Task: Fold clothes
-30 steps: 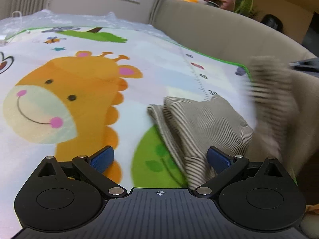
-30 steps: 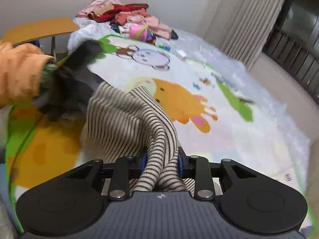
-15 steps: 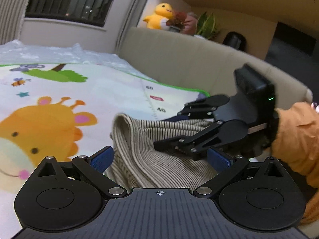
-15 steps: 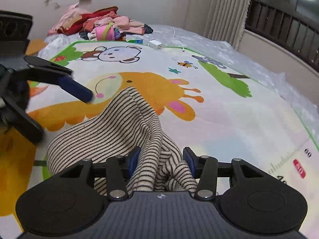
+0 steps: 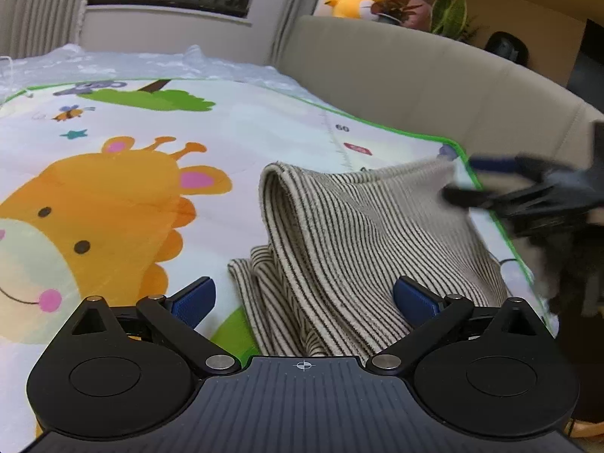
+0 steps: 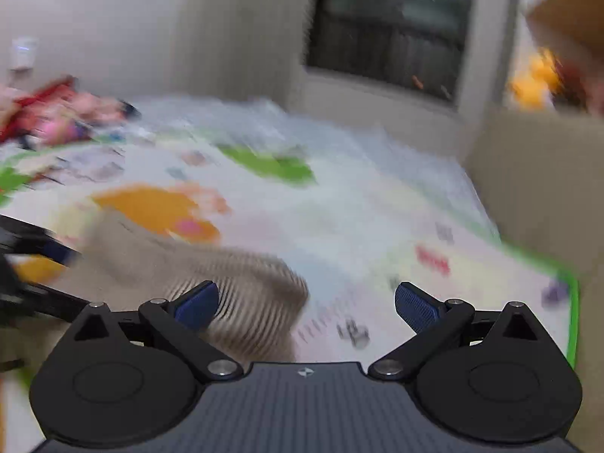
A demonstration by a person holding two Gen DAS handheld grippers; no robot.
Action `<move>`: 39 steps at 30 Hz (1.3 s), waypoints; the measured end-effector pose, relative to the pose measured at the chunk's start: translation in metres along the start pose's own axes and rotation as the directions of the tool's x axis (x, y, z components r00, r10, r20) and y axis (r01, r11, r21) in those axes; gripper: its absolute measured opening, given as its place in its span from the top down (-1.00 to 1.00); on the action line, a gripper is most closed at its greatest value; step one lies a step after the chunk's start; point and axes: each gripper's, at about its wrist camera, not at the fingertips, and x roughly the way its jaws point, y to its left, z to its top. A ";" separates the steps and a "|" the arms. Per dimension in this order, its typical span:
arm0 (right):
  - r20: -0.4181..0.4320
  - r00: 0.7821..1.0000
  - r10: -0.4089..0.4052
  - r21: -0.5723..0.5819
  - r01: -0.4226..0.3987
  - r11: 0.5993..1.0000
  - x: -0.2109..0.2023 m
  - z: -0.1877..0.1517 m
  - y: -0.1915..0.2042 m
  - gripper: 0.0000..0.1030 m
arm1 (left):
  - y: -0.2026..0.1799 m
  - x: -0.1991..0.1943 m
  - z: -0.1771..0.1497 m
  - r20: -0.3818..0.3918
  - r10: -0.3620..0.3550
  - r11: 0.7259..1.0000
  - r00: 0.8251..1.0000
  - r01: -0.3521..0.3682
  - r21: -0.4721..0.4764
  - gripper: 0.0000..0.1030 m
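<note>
The striped garment [image 5: 339,249] lay near the right edge of the play mat [image 5: 151,158], doubled over but lumpy, so folding looked about half done. The left gripper [image 5: 304,302] stood released above it; the right gripper [image 6: 305,304] was opening, its fingers clear of the cloth. Flattening and another fold seemingly remained.

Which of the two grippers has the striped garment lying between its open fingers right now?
The left gripper: the striped garment lies between its spread blue pads, untouched. The right gripper, jaws opening, has the cloth only beside its left pad, mostly bare mat between.
</note>
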 end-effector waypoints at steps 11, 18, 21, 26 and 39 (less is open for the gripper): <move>-0.064 0.998 -0.008 0.100 0.014 0.995 0.020 -0.024 -0.002 -0.99 | -0.026 -0.025 0.033 0.111 -0.041 0.996 0.993 0.033 0.078 -0.99; 0.106 0.990 0.096 0.152 -0.111 0.982 -0.060 -0.026 0.006 -0.07 | -0.019 0.029 0.031 -0.006 0.033 0.995 0.999 -0.032 0.090 -0.60; 0.124 0.970 0.208 0.180 -0.228 0.957 -0.072 -0.033 0.017 0.07 | -0.016 0.028 0.031 -0.003 0.027 0.996 1.000 -0.027 0.082 -0.61; 0.020 0.961 0.275 0.197 -0.273 0.941 -0.042 -0.050 0.040 0.05 | -0.011 0.026 0.029 -0.012 0.046 0.996 0.999 -0.045 0.081 -0.62; 0.021 0.964 0.266 0.198 -0.265 0.944 -0.033 -0.054 0.042 -0.07 | -0.035 -0.025 0.052 0.153 -0.098 0.985 0.983 0.074 0.153 -0.37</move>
